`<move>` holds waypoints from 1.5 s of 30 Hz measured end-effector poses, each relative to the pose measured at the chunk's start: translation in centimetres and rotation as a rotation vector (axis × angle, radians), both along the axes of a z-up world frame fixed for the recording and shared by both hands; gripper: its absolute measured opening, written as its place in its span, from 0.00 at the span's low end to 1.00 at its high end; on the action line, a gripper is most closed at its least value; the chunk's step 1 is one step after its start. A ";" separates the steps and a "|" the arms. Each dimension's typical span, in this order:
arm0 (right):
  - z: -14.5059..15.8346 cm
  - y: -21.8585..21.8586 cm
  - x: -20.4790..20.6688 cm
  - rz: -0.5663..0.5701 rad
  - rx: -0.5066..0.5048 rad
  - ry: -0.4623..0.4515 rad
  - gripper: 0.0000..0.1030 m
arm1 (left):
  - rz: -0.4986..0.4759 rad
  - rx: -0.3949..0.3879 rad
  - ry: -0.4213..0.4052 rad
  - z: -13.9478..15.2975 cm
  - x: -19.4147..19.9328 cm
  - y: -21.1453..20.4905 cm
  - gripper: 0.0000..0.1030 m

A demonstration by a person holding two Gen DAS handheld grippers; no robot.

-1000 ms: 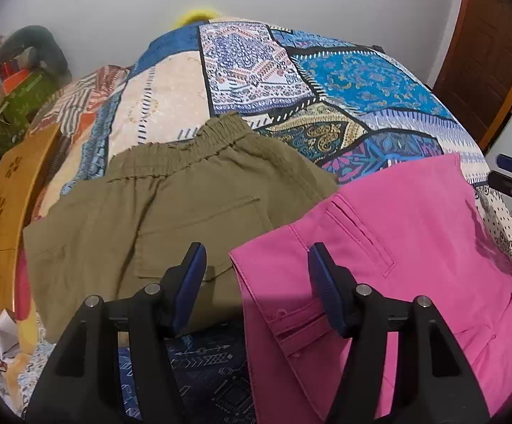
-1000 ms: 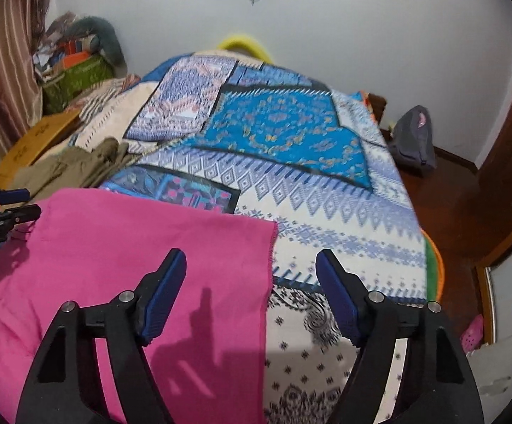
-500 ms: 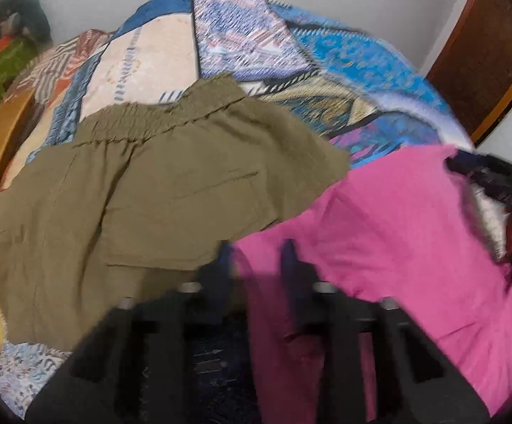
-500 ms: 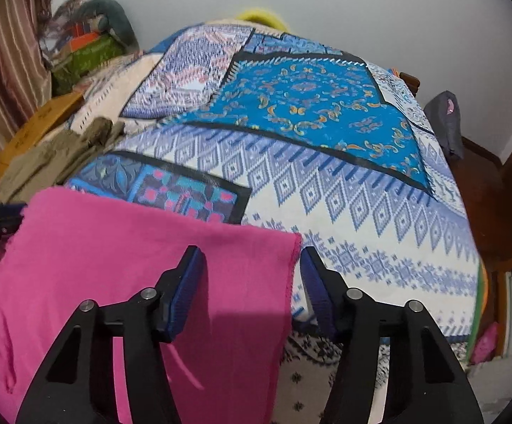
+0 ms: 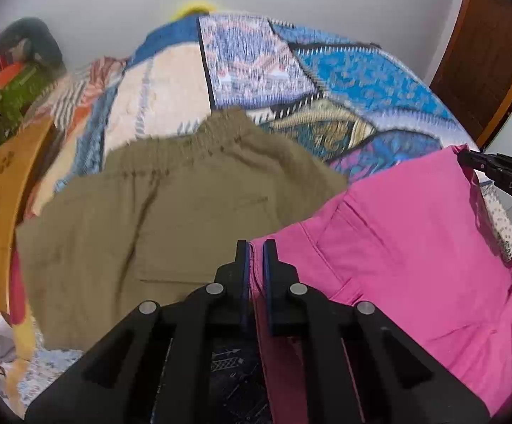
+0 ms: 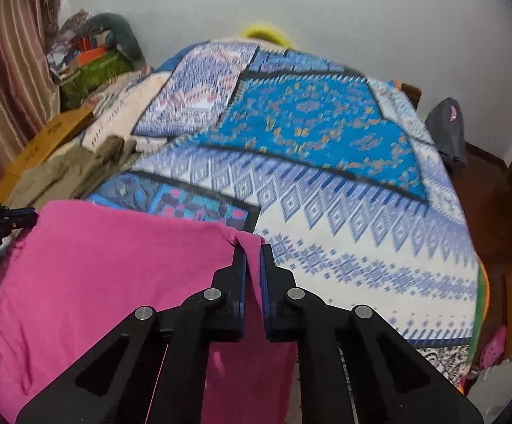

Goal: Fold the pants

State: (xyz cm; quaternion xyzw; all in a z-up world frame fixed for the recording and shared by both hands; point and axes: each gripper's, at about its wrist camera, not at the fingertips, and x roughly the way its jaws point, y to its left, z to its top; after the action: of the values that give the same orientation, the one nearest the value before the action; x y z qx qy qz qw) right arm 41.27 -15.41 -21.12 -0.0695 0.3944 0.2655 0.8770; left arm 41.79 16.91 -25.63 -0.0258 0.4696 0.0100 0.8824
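Left hand-held gripper [image 5: 255, 247] pinches pink pants [image 5: 397, 240] waistband corner; right hand-held gripper [image 6: 253, 251] pinches hem corner. Long axis spans between them, along bed [image 6: 326, 190] near edge.

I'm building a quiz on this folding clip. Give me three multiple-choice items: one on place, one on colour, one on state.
1. Where do the olive-green elastic-waist pants lie?
A. on the floor
B. on the patchwork bedspread, beside the pink cotton pants
C. on a chair

2. What colour is the garment between the jaws of the left gripper?
A. pink
B. olive
C. blue

3. How stands the right gripper?
A. wide open
B. out of view
C. shut on pink cloth

Answers: B, both garments lie on the bed; A, pink edge sits between the pads; C, a pink corner is pinched.
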 end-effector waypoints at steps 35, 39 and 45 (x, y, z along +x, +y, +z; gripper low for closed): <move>13.4 -6.8 -22.8 -0.065 0.179 -0.176 0.06 | -0.112 -0.049 -0.276 16.8 -23.2 -5.6 0.05; 13.1 -7.1 -25.2 -0.059 0.172 -0.165 0.06 | -0.124 -0.031 -0.274 16.5 -26.5 -6.6 0.05; 11.5 -7.6 -28.7 -0.056 0.138 -0.135 0.06 | -0.156 -0.015 -0.277 15.2 -31.3 -8.0 0.00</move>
State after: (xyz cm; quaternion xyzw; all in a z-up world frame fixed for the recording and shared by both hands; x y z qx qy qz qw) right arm 12.55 -22.98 -9.59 -0.0153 0.3171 0.2621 0.9113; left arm 10.53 8.94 -10.47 0.0029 0.3441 -0.0655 0.9366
